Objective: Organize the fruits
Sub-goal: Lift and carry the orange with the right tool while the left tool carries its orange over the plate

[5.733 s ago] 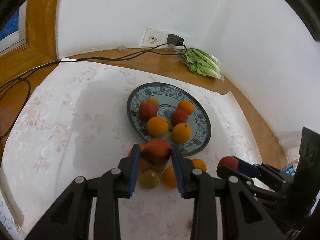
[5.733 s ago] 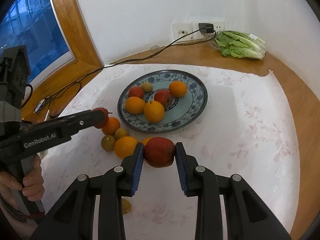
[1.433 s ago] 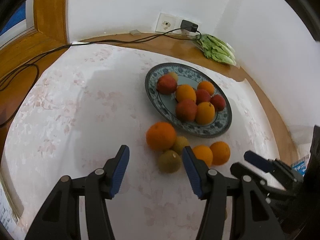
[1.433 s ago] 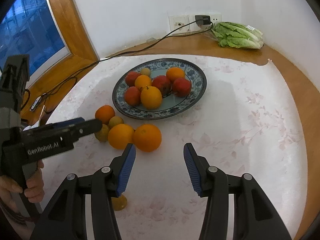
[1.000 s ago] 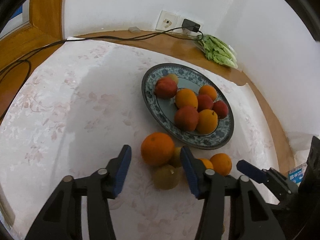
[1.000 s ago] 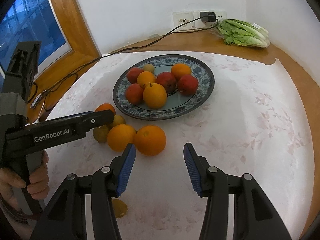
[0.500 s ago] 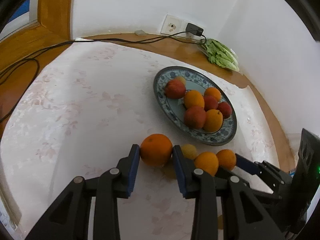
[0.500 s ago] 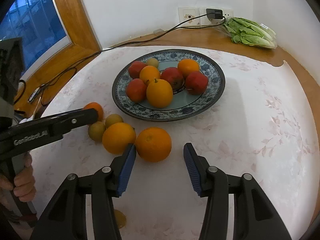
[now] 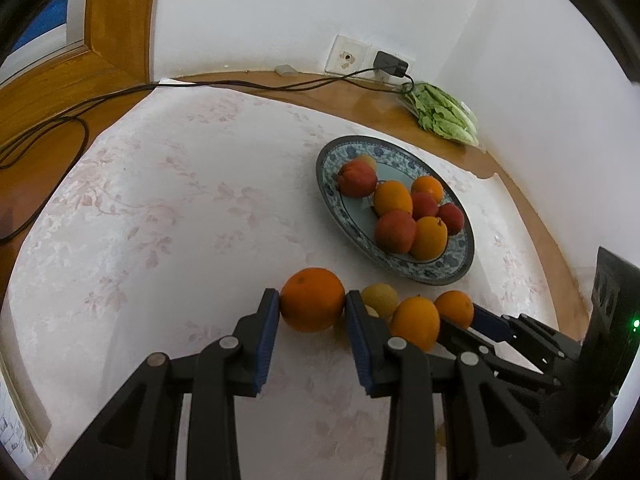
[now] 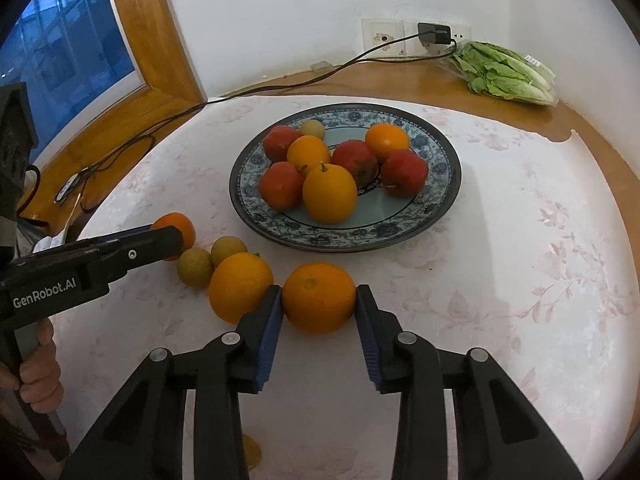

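Two oranges are clamped at once, one per tool: my left gripper has closed its pads on the leftmost orange and my right gripper on the rightmost orange; both fruits sit on the tablecloth just short of the patterned plate (already carrying oranges and red fruit); a third orange and two small yellow-green fruits lie between them.

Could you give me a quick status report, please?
Left gripper and right gripper each shut on an orange. Plate ahead, eight fruits in. Path clear.
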`<act>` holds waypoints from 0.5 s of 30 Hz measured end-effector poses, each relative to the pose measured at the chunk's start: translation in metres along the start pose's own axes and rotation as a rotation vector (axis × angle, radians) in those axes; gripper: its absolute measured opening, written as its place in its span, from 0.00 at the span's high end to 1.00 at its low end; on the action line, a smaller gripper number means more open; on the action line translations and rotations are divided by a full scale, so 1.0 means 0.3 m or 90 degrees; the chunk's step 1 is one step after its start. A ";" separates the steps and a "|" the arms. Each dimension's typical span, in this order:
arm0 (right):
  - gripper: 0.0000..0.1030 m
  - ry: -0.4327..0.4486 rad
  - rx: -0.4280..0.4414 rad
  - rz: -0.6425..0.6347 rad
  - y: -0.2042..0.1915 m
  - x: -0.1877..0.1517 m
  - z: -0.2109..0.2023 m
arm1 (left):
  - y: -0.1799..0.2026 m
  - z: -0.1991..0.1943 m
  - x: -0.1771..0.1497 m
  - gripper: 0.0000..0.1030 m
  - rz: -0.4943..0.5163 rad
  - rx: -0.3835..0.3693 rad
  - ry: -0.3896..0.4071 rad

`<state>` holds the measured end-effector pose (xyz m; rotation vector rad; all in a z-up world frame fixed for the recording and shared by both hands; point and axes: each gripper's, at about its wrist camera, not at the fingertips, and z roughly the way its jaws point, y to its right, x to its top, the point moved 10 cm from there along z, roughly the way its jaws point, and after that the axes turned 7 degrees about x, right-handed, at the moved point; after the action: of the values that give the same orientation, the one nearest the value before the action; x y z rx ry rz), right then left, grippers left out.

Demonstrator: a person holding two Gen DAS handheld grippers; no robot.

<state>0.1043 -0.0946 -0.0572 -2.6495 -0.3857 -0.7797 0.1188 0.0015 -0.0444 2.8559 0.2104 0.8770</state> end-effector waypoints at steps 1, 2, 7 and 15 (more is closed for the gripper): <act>0.64 0.000 0.002 0.002 0.000 0.000 -0.001 | 0.000 0.000 -0.001 0.66 -0.001 0.000 0.000; 0.64 0.000 0.003 0.003 0.000 0.000 -0.002 | 0.001 0.001 0.000 0.66 -0.001 0.000 0.000; 0.64 0.004 0.001 0.008 0.009 -0.005 -0.018 | 0.006 -0.003 -0.002 0.66 -0.002 0.003 -0.001; 0.64 0.013 0.008 0.019 0.026 -0.011 -0.052 | 0.020 -0.026 0.000 0.66 0.005 0.007 0.009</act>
<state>0.0973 -0.1085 -0.0487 -2.6271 -0.3432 -0.7928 0.1150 -0.0037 -0.0369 2.8635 0.2061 0.8995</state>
